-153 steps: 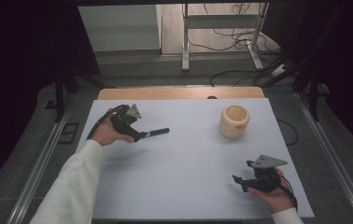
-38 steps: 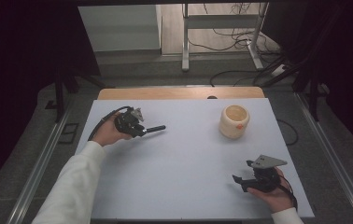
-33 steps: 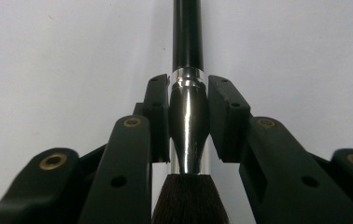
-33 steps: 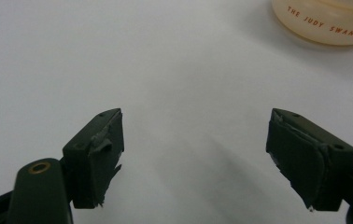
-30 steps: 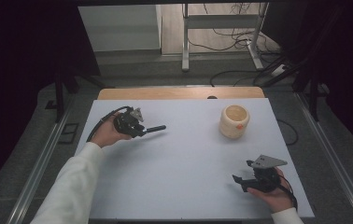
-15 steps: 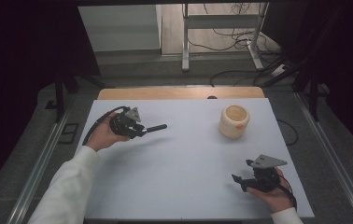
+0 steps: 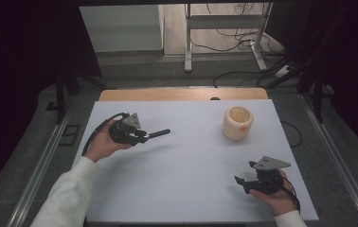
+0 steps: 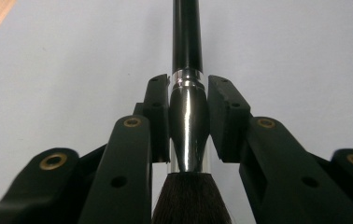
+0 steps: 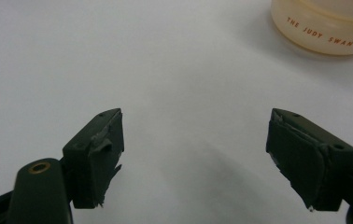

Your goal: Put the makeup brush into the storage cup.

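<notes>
My left gripper point(image 7: 141, 136) is at the table's left, held a little above the white surface and shut on a makeup brush point(image 7: 156, 134). The left gripper view has its jaws clamped on the silver ferrule of the brush point(image 8: 187, 116); the black handle points away from me and the dark bristles sit near the camera. A cream-coloured cup point(image 7: 237, 123) stands upright at the back right, and its lower wall point(image 9: 321, 35) carries orange lettering. My right gripper point(image 7: 242, 183) rests near the front right corner, open, with nothing between its pads point(image 9: 102, 154).
The white table top point(image 7: 186, 175) spans the work area, with a wooden strip point(image 7: 182, 94) along its far edge. Metal rails run along both sides. Cables and a stand's legs lie on the floor beyond the table.
My left hand has drifted slightly left and up with the brush still clamped. The right gripper and the cup have stayed put.
</notes>
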Tool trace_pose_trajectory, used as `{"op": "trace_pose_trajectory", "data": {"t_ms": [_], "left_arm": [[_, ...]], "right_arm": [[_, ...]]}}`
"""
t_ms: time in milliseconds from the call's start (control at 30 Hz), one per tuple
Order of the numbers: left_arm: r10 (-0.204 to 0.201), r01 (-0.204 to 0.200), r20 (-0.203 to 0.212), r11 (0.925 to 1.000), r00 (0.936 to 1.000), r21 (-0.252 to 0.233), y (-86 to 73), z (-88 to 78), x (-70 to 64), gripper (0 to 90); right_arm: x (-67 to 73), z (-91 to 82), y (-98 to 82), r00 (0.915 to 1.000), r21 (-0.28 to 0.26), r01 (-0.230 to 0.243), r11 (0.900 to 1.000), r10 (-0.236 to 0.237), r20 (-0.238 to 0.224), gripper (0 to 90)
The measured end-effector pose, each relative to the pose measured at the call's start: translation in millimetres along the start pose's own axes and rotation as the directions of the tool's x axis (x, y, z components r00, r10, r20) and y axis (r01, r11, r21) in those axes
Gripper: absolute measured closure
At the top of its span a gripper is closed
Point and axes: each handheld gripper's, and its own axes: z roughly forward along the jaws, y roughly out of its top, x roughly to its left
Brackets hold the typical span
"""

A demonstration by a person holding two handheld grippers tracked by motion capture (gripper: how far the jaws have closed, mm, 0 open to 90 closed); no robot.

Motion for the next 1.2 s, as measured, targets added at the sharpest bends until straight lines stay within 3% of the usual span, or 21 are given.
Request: {"op": "trace_pose_trajectory", "data": {"t_ms": [667, 1200], "left_arm": [[0.006, -0.005, 0.022, 0.9994, 0.9997, -0.035, 0.2, -5.6, -30.0, 70.7], [0.009, -0.007, 0.051, 0.9993, 0.9986, -0.037, -3.0, 3.6, -48.9, 70.7]], "right_arm": [[2.5, 1.5, 4.1, 1.0000, -0.013, 0.007, 1.000, -0.007, 0.000, 19.7], [4.6, 2.9, 8.2, 0.9998, -0.024, 0.019, 1.000, -0.019, -0.002, 19.7]]}}
